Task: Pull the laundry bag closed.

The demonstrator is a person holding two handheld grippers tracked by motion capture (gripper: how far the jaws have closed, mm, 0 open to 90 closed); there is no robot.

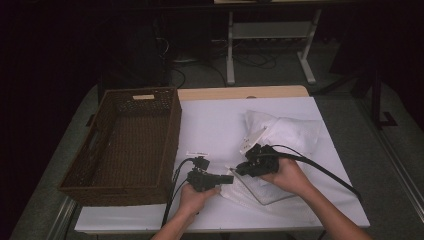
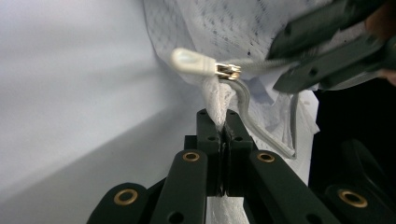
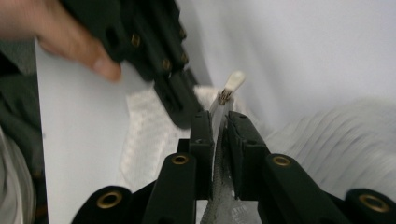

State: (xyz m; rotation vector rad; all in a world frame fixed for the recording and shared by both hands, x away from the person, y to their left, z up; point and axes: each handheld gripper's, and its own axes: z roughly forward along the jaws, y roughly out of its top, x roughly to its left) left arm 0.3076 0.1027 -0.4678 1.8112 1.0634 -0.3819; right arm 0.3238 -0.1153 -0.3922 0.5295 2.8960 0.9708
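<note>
A white mesh zip bag [image 1: 252,192] lies flat on the white desk [image 1: 210,125] near its front edge, between the two hands. The left gripper [image 1: 227,178] has its fingers [image 2: 208,135] pressed together on a pinch of the bag's mesh fabric, right beside the zipper. In the left gripper view the metal slider [image 2: 228,71] and its white rubbery pull tab [image 2: 191,60] stand just above that pinched fold. The right gripper [image 1: 245,165], just beside the left one, holds the grey zipper tape between its nearly closed fingers [image 3: 243,135], just below the slider; in the right gripper view the pull tab sticks up beyond its fingertips.

A white padded pouch [image 1: 287,131] with a hang tag [image 1: 251,140] lies behind the hands; whatever print the tag carries is too small to read. A narrow white label strip [image 1: 196,152] lies on the desk near the left gripper, its writing likewise unreadable. A dark woven basket [image 1: 107,180] stands at the left side of the desk, with a pale tag on its far wall that shows no legible text.
</note>
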